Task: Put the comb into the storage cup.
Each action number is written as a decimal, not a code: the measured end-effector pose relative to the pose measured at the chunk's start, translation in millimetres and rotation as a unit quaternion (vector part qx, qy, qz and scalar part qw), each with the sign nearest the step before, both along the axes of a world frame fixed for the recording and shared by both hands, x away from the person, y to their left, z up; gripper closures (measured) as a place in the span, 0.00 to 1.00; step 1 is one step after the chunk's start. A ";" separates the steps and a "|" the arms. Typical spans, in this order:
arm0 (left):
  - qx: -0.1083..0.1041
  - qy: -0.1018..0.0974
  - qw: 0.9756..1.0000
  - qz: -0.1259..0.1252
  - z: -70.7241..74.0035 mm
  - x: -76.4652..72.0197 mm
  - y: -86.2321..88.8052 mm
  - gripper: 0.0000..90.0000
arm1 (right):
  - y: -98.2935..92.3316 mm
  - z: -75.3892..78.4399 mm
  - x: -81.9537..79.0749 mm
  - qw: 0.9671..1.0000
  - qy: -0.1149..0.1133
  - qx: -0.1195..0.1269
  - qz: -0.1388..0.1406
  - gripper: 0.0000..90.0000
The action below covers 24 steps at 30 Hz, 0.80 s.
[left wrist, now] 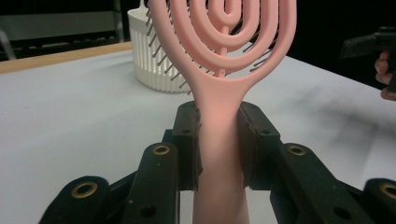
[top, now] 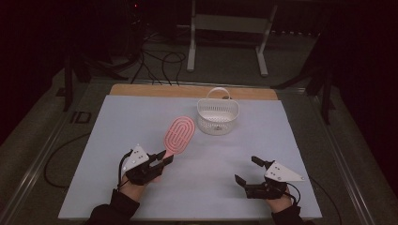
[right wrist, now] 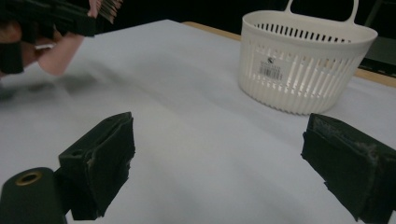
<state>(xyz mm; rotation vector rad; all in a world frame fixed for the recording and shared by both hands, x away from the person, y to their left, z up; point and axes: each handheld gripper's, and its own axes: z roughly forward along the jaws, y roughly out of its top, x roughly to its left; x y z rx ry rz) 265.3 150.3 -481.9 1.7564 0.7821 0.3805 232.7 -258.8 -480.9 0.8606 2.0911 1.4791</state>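
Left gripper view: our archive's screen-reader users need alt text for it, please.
The left gripper clamps the handle of a pink hairbrush, its looped head raised. Behind stands a white slatted basket on a pale table.

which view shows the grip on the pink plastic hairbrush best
The left gripper view: the left gripper's black jaws press on both sides of the pink plastic hairbrush's handle, close up. The high view shows the whole brush but small, its handle hidden by the gripper. The right gripper view catches just its bristles at the top edge.
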 end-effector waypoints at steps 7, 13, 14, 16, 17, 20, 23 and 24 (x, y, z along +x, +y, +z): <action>-0.002 -0.002 1.000 0.005 0.5 -0.8 0.5 0.79 | 5.1 20.2 -3.6 1.000 0.002 0.011 -0.008 0.10; -0.001 -0.004 1.000 -0.003 0.6 -1.9 -1.7 0.79 | 13.4 42.2 -3.2 1.000 -0.004 0.019 -0.013 0.10; -0.001 -0.004 1.000 -0.003 0.6 -1.9 -1.7 0.79 | 13.4 42.2 -3.2 1.000 -0.004 0.019 -0.013 0.10; -0.002 -0.002 1.000 -0.005 0.9 -1.6 -1.3 0.79 | 17.3 48.1 -0.3 1.000 -0.007 0.026 -0.007 0.10; -0.004 -0.003 1.000 -0.004 0.8 -2.0 -1.3 0.79 | 18.9 50.2 0.6 1.000 -0.005 0.029 -0.005 0.10; -0.001 -0.005 1.000 -0.004 1.0 -2.1 -1.4 0.79 | 24.5 56.8 2.5 0.999 -0.011 0.031 0.002 0.10; -0.001 -0.007 1.000 -0.006 1.3 -2.6 -1.9 0.79 | 30.6 63.4 5.4 0.999 -0.016 0.034 0.008 0.10; -0.001 -0.007 1.000 -0.006 1.3 -2.6 -1.9 0.79 | 33.0 65.4 7.0 0.999 -0.017 0.036 0.011 0.10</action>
